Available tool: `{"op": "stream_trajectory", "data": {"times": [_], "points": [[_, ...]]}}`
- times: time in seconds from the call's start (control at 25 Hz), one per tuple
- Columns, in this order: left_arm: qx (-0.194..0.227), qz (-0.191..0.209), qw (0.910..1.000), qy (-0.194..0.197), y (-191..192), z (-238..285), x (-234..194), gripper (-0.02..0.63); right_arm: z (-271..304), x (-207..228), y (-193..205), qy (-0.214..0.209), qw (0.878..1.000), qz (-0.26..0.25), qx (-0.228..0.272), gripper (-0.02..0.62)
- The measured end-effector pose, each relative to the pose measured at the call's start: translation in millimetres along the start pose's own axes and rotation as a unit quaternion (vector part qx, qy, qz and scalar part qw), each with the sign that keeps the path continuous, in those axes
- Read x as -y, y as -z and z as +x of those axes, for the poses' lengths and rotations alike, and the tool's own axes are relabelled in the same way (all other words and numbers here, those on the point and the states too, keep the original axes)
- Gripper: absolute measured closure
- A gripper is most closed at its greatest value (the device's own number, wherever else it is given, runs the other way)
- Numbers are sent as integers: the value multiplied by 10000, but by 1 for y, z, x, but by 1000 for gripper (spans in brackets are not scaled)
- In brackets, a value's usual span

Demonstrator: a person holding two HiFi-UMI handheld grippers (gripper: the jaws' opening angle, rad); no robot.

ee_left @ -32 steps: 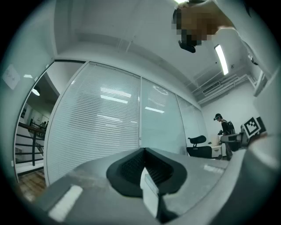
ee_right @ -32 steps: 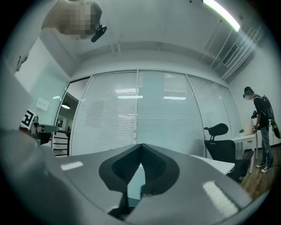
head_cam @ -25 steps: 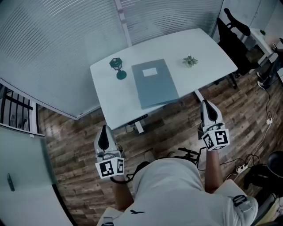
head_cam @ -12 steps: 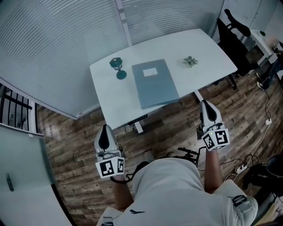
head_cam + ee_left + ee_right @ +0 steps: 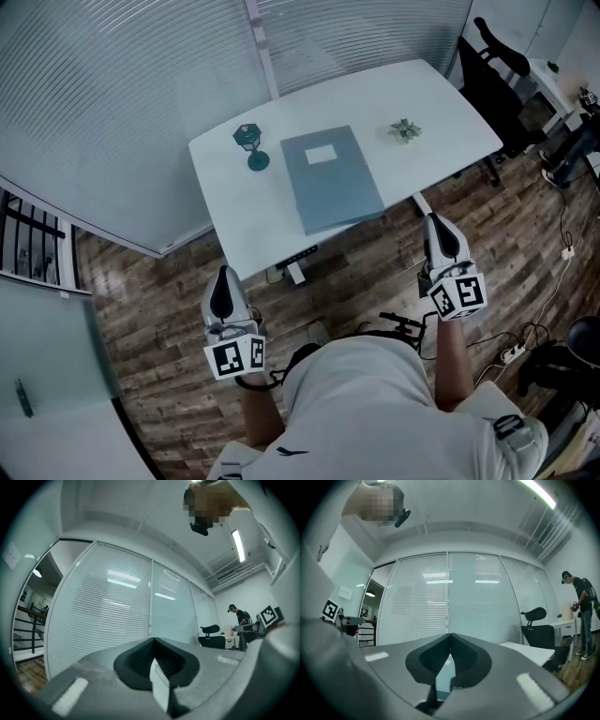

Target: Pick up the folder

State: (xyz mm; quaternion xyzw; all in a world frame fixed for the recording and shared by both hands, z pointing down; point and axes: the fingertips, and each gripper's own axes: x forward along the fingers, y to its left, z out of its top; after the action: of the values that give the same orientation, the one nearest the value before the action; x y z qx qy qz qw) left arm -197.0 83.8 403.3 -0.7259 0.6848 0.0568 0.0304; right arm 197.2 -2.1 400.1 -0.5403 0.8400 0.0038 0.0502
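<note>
The label [image 5: 321, 156] on the folder [image 5: 336, 187] — its print is too small to read.

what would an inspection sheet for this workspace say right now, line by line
surface: white table, mostly bare
job's things: blue-grey folder lies flat and untouched, its near right corner about at the table's near edge
clutter: green stemmed ornament left of the folder; small plant-like piece to its right
grippers: left hand-held gripper and right hand-held gripper both shut and empty, over the floor, short of the table
cables: cords and a power strip on the wood floor at right
surroundings: glass wall with blinds, black office chair, another person standing farther off
</note>
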Motion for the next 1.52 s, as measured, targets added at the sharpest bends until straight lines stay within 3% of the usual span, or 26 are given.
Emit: {"op": "stream_trajectory", "data": {"times": [0.68,1.52], "points": [[-153,-16,9997,182,9,49,-53,600,31,-28,9,319,9990,-139,-265,594],[-182,100,9989,-418,24,129,-15,600,126,58,19,-287,9990,-131,-321,594]]}}
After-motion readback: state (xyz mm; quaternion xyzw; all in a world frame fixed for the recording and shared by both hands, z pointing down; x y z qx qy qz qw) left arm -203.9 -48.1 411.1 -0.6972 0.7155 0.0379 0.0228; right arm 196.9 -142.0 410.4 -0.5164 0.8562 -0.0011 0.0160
